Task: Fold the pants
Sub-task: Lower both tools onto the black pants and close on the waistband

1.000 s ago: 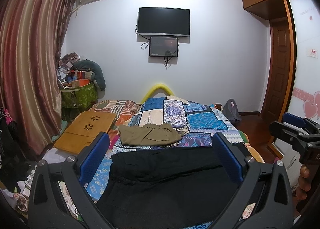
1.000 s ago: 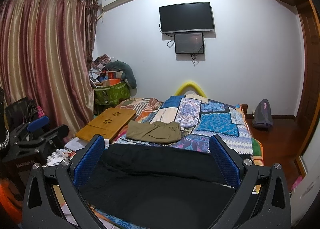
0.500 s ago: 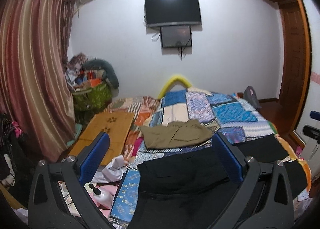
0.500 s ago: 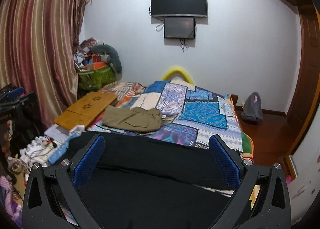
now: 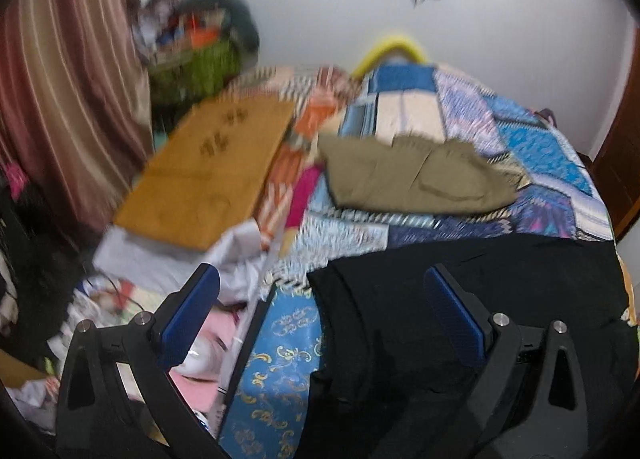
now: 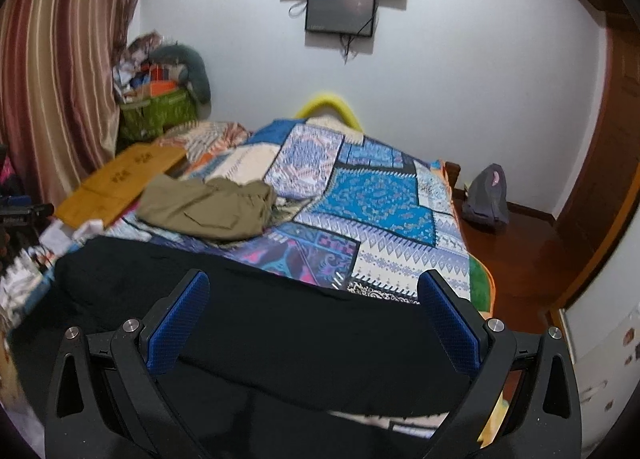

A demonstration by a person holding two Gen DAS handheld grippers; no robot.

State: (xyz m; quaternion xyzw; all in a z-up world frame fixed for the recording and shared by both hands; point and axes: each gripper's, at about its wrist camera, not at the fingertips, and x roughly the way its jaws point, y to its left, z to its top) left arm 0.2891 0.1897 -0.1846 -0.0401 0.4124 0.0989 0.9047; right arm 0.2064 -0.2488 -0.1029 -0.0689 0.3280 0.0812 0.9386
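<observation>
A green basket (image 6: 160, 115) heaped with assorted clutter is seen by the curtain, while both the left gripper (image 5: 320, 315) and right gripper (image 6: 312, 315) are held spread wide, empty, above the black pants (image 6: 280, 323).

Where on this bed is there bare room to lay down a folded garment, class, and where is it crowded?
Free: the patchwork quilt between the olive-green folded pants, the far yellow headboard arch and the bed's right edge. A narrower strip lies between the olive pants and the spread black pants. Crowded: the left side, with the wooden lap tray and floor clutter.

Motion blurs the left view; black pants (image 6: 280, 335) run off the bottom edge.
</observation>
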